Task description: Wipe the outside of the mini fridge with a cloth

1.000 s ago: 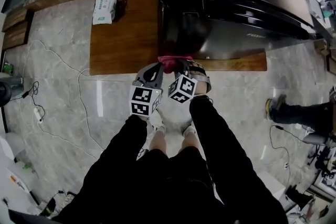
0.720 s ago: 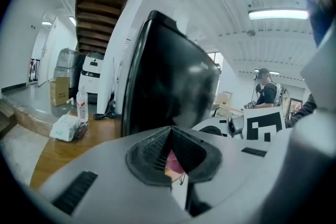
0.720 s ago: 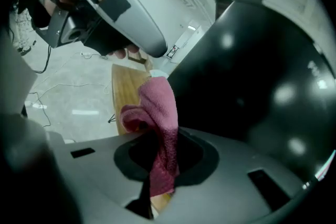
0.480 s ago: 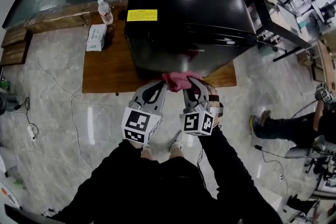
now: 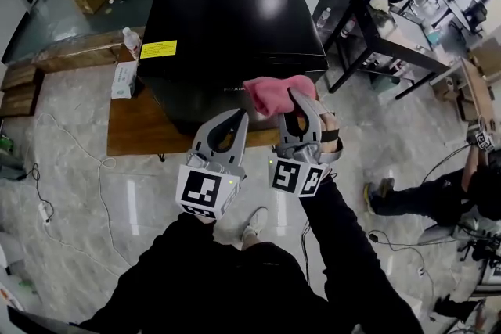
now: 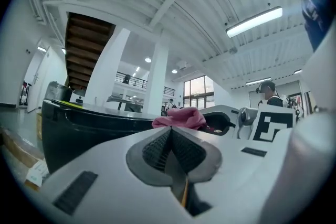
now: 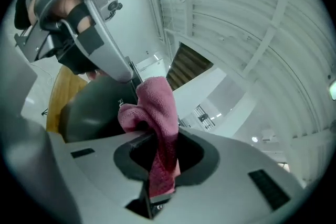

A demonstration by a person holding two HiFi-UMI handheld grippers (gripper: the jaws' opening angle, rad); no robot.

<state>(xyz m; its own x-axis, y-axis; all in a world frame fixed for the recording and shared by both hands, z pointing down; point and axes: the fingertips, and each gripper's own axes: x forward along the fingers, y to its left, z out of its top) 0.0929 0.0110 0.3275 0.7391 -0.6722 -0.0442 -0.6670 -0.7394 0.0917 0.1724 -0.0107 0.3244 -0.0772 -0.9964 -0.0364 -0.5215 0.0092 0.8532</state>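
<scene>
Fingers on our right gripper clench the cloth, left gripper closed on nothing, and we've risen from low on the fridge to its top edge, top surface likely next

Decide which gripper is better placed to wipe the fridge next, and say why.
Right. The right gripper is shut on the pink cloth, held by the fridge's top front edge. The left gripper is shut and empty.

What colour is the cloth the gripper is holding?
Pink. The cloth shows best in the right gripper view, pinched by the right gripper.
</scene>
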